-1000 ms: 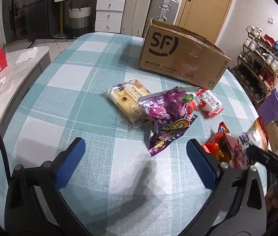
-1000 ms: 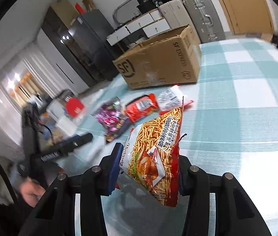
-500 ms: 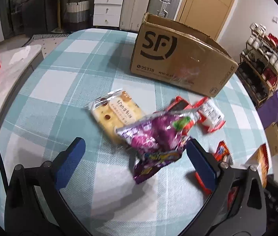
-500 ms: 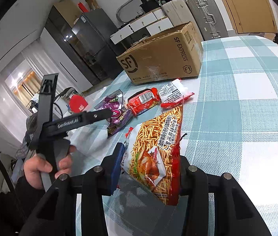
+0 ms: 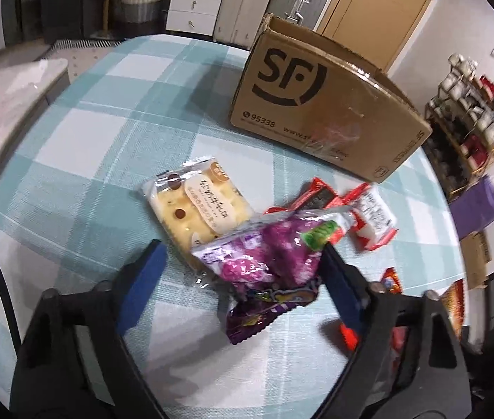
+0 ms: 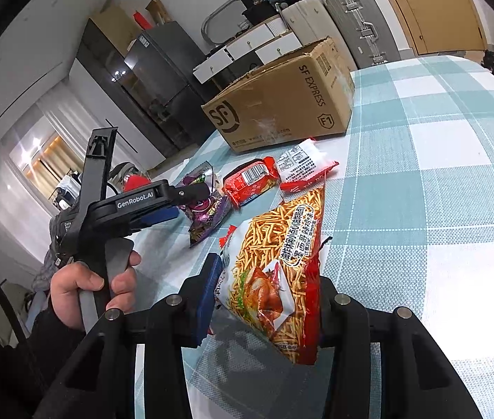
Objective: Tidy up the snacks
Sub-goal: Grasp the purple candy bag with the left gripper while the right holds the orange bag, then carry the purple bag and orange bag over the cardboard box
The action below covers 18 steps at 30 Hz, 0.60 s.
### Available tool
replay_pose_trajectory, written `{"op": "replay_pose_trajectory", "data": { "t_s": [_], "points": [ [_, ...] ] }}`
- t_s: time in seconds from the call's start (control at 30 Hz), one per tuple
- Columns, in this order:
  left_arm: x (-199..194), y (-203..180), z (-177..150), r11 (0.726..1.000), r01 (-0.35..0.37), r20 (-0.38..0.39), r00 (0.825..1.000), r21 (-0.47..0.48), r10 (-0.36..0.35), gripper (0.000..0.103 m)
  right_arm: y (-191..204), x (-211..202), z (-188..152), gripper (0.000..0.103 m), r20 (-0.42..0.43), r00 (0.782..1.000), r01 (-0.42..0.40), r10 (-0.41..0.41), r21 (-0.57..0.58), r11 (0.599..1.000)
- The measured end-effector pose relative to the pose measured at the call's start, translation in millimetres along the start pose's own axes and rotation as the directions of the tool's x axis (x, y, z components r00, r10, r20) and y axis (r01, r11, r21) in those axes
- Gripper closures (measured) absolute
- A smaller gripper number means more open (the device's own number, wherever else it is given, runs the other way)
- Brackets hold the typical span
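Note:
My left gripper (image 5: 243,272) is open, its fingers either side of a purple snack bag (image 5: 271,262) on the checked table; the right finger touches the bag. A yellow cracker pack (image 5: 198,206) lies just beyond, with a red pack (image 5: 316,193) and a white-and-red pack (image 5: 372,216) to the right. My right gripper (image 6: 268,296) is shut on an orange fries-snack bag (image 6: 278,269), held upright just above the table. The open SF cardboard box (image 5: 316,104) stands at the far side. It also shows in the right wrist view (image 6: 282,104).
The right wrist view shows the left gripper (image 6: 191,192) over the purple bag (image 6: 208,216), beside the red pack (image 6: 250,181) and white pack (image 6: 302,164). A shoe rack (image 5: 473,122) stands beyond the table's right edge. Drawers and suitcases line the far wall.
My left gripper has moved forward and down until its fingers straddle the purple bag. My right gripper keeps holding the fries-snack bag, nearly still.

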<state>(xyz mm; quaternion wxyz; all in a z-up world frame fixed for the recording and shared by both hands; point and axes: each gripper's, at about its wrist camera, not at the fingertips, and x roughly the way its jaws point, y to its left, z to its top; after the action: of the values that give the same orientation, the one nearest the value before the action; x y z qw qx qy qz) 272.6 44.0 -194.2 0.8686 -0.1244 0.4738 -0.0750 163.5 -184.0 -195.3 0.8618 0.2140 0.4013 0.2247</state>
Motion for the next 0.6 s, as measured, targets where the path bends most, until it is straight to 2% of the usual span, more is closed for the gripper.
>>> {"op": "replay_pose_trajectory", "data": {
  "t_s": [0.07,0.23,0.47,0.53,0.6],
  "points": [
    [-2.7,-0.6,0.1,1.0,0.025,0.001,1.0,0.003,-0.025,0.038,0.4,-1.0,-0.6,0.059,0.001,1.0,0.001,-0.001,0.002,1.0],
    [-6.9,-5.0,-3.9,0.998,0.059,0.002,0.998,0.037,-0.059,0.05,-0.8,-1.7,-1.0,0.059,0.0,1.0,0.002,-0.002,0.006,1.0],
    [-12.2,3.5,-9.5,0.994,0.109,-0.002,0.994,-0.007,-0.109,0.059,-1.6,-2.0,-1.2,0.059,0.001,1.0,0.002,-0.002,0.013,1.0],
    [-13.3,8.4,-11.5,0.99,0.137,-0.013,0.99,-0.032,-0.137,0.059,-1.2,-2.3,-1.5,0.059,0.001,1.0,0.003,-0.003,0.014,1.0],
    [-16.3,11.7,-14.2,0.99,0.136,-0.01,0.991,-0.037,-0.136,0.059,-1.3,-3.2,-1.7,0.059,0.004,1.0,0.007,-0.007,0.015,1.0]
  ]
}}
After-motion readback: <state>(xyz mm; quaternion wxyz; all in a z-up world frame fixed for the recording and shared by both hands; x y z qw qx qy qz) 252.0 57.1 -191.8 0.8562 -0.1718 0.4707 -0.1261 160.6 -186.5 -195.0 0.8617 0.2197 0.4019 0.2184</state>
